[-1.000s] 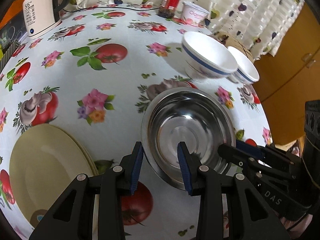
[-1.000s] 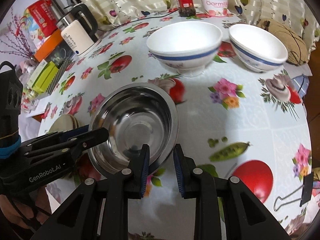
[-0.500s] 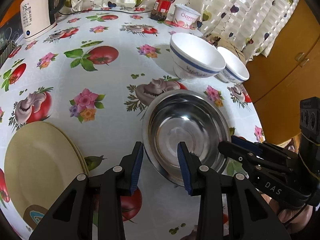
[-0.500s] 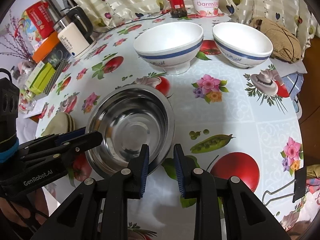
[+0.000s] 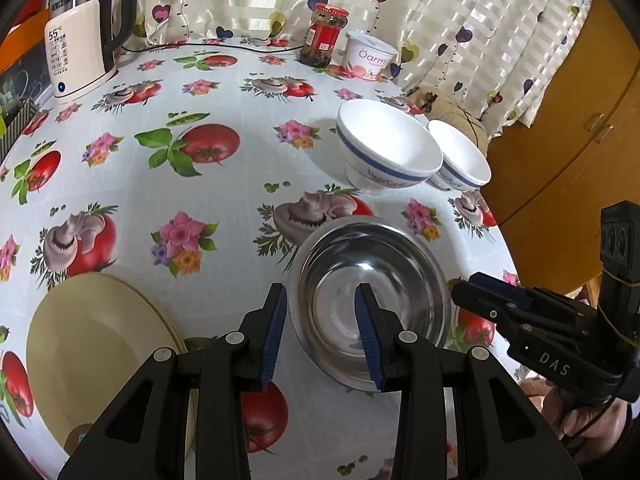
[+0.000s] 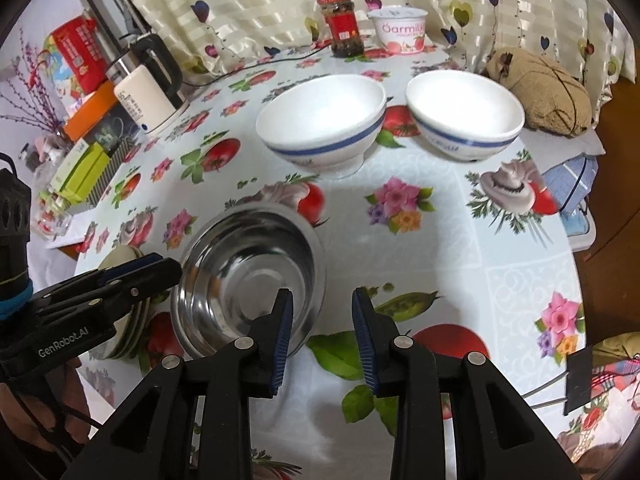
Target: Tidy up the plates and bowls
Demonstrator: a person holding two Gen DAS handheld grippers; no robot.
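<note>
Floral oilcloth printed with tomatoes and mushrooms covers the table (image 5: 224,80), with a striped curtain behind.

From the left wrist, the left gripper (image 5: 320,330) hovers with its jaws apart and nothing pressed between them; the near-left rim of the steel bowl (image 5: 372,300) sits in the gap, one pad outside and one over the inside. That bowl lies at about 5 o'clock on the table. A stack of cream plates (image 5: 92,356) rests at 8 o'clock, beside the left finger. Two white bowls with blue bands stand at 2 o'clock: the nearer white bowl (image 5: 388,152) and, just behind it, the farther white bowl (image 5: 460,160). A kettle (image 5: 80,48) stands at 11 o'clock; a red jar (image 5: 326,34) and a yogurt tub (image 5: 370,56) at 12.

From the right wrist, the right gripper (image 6: 322,332) is opening, and nothing is clamped; its left pad overlaps the steel bowl's (image 6: 248,276) right rim while the other hangs over bare cloth. The white bowls stand at 12 and 1 o'clock, apart from the steel one.

The step in hand looks like leaving the steel bowl set down and moving on to gather the white bowls. To do it well, I would lift both grippers clear of the rim first, then take a white bowl by its rim, one pad inside, and nest it squarely.
</note>
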